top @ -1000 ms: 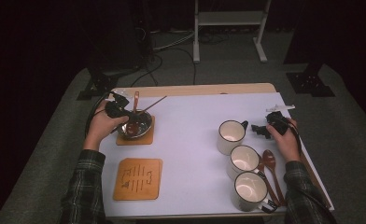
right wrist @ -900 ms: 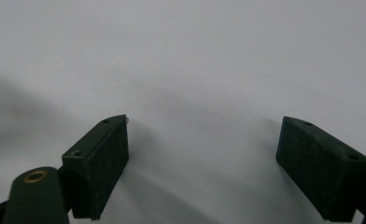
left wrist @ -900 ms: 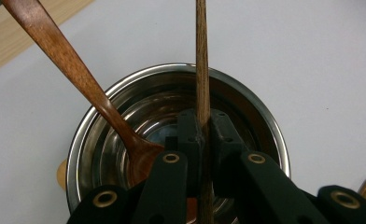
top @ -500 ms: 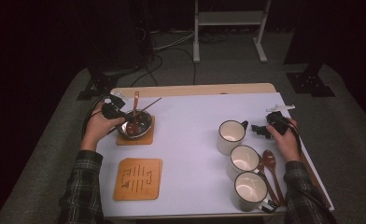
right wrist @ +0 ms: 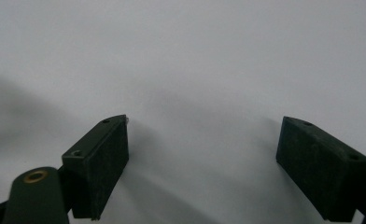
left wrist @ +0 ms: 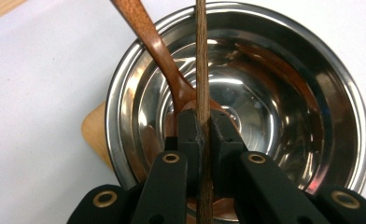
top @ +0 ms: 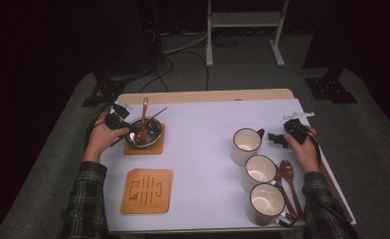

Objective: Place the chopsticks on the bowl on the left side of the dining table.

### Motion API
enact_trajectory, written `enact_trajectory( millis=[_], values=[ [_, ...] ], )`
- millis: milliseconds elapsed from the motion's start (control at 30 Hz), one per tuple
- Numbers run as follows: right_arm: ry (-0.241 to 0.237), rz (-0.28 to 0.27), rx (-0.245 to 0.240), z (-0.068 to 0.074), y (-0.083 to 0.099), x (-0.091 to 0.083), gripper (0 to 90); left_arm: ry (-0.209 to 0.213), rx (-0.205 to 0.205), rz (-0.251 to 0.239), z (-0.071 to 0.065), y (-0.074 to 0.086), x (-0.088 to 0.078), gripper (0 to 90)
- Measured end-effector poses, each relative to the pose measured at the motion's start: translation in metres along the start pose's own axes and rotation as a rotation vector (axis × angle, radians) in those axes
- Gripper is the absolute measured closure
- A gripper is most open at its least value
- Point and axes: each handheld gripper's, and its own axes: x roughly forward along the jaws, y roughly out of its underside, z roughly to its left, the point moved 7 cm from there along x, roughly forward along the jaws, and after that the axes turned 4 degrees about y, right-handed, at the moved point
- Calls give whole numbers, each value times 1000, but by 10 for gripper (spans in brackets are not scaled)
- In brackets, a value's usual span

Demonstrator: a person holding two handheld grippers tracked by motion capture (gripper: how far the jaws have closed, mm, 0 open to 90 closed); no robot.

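A steel bowl (top: 150,133) (left wrist: 312,60) stands on a wooden coaster (top: 144,149) (left wrist: 95,130) at the table's left. A wooden spoon (top: 144,115) (left wrist: 146,32) leans inside it. My left gripper (top: 126,128) (left wrist: 202,126) is shut on a thin wooden chopstick (top: 157,114) (left wrist: 201,56), held over the bowl with its far end past the rim. At the right, my right gripper (top: 277,139) (right wrist: 202,154) hovers open over the bare white tabletop (right wrist: 195,56), with nothing between its jaws.
Three white mugs (top: 246,144) (top: 260,169) (top: 266,203) stand in a row at the right, with wooden spoons (top: 287,174) lying beside them. A second, slotted coaster (top: 147,190) lies at the front left. The table edge runs close behind the right hand.
My left gripper has sunk a little toward the bowl, chopstick still in its grip. The right hand has stayed where it was.
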Motion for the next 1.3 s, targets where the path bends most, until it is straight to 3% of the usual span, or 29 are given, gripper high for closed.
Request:
enact_trajectory(
  millis=[500,767,1300],
  values=[
    [0,0,-1,0,0,0,155,1,4,-14,1,-1,2,836],
    [0,-1,-1,0,0,0,154,0,-2,-40,0,-4,-3,763],
    [0,0,0,0,0,0,155,-7,-22,-120,-7,-15,-18,512]
  ],
)
